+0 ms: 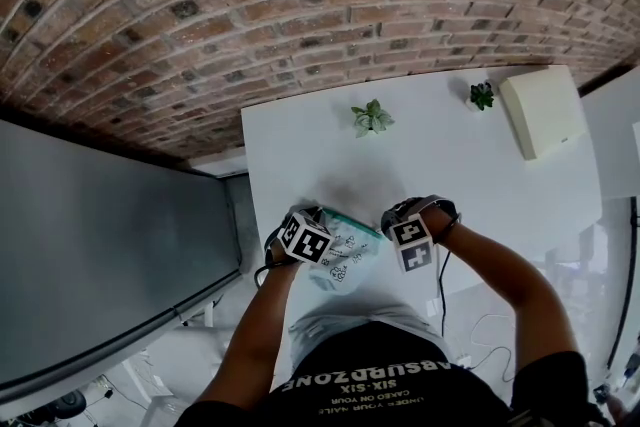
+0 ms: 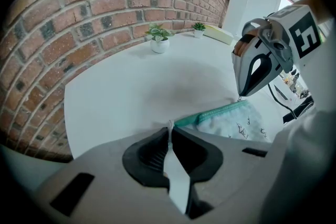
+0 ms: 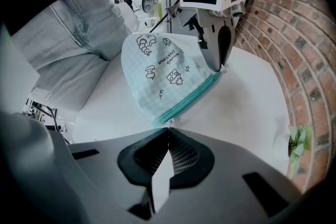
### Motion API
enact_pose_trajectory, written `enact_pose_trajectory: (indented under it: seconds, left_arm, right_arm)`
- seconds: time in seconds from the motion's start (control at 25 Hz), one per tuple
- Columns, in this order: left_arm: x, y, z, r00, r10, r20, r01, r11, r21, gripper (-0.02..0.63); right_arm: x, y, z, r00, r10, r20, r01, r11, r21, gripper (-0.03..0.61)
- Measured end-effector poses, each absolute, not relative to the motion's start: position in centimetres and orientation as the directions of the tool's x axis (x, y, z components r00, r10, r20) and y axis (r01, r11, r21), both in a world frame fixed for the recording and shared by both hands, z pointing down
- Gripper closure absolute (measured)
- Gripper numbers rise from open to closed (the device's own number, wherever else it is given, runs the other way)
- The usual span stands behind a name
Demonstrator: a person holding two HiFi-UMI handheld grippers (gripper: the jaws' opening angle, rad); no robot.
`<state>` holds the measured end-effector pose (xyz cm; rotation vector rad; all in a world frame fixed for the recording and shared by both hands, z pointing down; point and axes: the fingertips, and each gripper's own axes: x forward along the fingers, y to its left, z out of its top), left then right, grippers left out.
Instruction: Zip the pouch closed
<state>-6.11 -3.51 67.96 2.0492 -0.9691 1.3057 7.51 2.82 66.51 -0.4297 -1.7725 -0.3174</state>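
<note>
A pale blue checked pouch with small cartoon prints and a teal zipper band hangs over the near edge of the white table, stretched between both grippers. My left gripper is shut on one end of the zipper band, and the pouch runs off to the right from it. My right gripper is shut on the small metal zipper pull at the other end. Each gripper shows in the other's view: the right gripper and the left gripper. From the head, the left gripper and the right gripper sit close together.
Two small potted plants and a cream box stand at the table's far side under a brick wall. A dark grey panel lies to the left. A cable hangs by my right arm.
</note>
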Motion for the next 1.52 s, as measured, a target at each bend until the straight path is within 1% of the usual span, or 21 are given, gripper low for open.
enact_pose_trajectory:
  seconds: [0.44,0.64,0.88,1.0,1.16,1.24,1.36,1.52]
  left_arm:
    - [-6.2,-3.5,67.9,0.276,-0.3,0.913,-0.797,-0.602,0.043,0.586]
    - [-6.2,-3.6,68.0,0.289,-0.305,0.908,-0.797,-0.602,0.051,0.586]
    - [-5.7,-3.4,67.8,0.301,-0.258,0.918,-0.769,-0.635,0.074,0.586]
    - [-5.7,-3.4,67.9,0.308,-0.248,0.919,-0.773,-0.628,0.09,0.586]
    - [-6.0,-3.0,67.6,0.356,-0.221,0.908,-0.8,-0.574,0.174,0.586]
    - [-6.0,-2.8,67.4,0.368,-0.216,0.904,-0.798,-0.573,0.188,0.58]
    - [-5.5,-2.5,67.4,0.379,-0.217,0.9,-0.785,-0.59,0.189,0.543]
    - [-5.6,-2.7,67.0,0.366,-0.257,0.894,-0.797,-0.582,0.16,0.5]
  right_arm:
    - [7.9,3.2,66.7,-0.211,0.128,0.969,0.389,0.921,-0.037,0.577]
    - [7.8,3.0,66.7,-0.232,0.112,0.966,0.331,0.943,-0.03,0.577]
    - [7.8,2.9,66.7,-0.248,0.071,0.966,0.287,0.958,0.004,0.577]
    - [7.7,2.9,66.6,-0.261,0.067,0.963,0.243,0.97,-0.002,0.575]
    - [7.6,2.7,66.4,-0.29,0.063,0.955,0.144,0.989,-0.021,0.572]
    - [7.6,2.5,66.4,-0.307,0.053,0.95,0.098,0.995,-0.024,0.561]
    - [7.6,2.0,66.3,-0.338,0.028,0.941,0.029,0.999,-0.02,0.535]
    - [7.4,1.5,65.7,-0.378,-0.008,0.926,-0.043,0.999,-0.009,0.534]
